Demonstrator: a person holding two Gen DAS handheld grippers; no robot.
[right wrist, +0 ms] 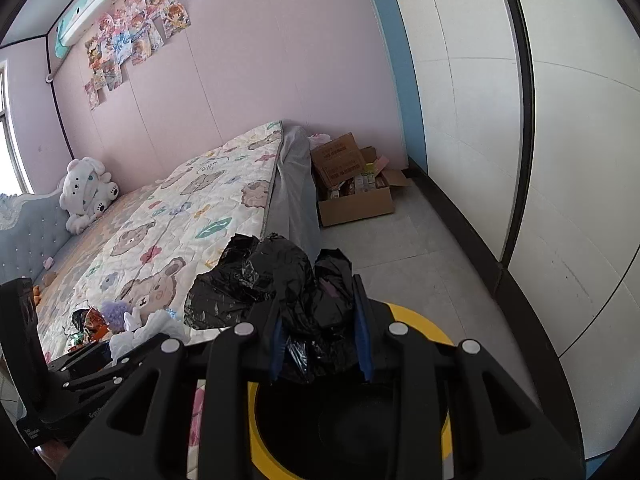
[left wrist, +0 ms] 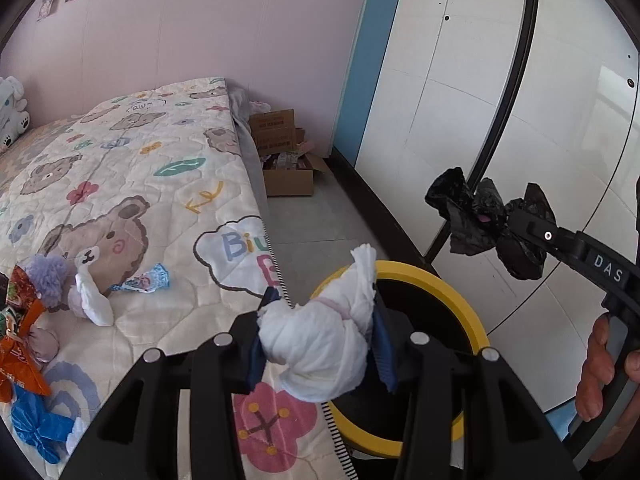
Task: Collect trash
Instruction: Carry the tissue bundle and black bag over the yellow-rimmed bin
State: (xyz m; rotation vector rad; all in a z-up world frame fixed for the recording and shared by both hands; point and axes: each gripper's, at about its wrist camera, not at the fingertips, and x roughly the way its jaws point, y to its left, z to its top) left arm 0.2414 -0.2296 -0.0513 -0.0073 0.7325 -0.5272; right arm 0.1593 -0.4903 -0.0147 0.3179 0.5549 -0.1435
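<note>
The left claw [left wrist: 320, 344] is clamped on a crumpled white tissue [left wrist: 320, 344], held over the near edge of the bed [left wrist: 160, 184] beside the rim of the yellow bin [left wrist: 452, 292]. The right claw [right wrist: 320, 344] grips a wad of black plastic bag [right wrist: 272, 280] above the same bin [right wrist: 424, 320], which stands on the floor against the bed's side. To drop well, carry each wad fully over the dark opening before letting go, one at a time, so neither catches the rim or the other claw. More wrappers [left wrist: 24, 320] lie at the bed's near left corner.
</note>
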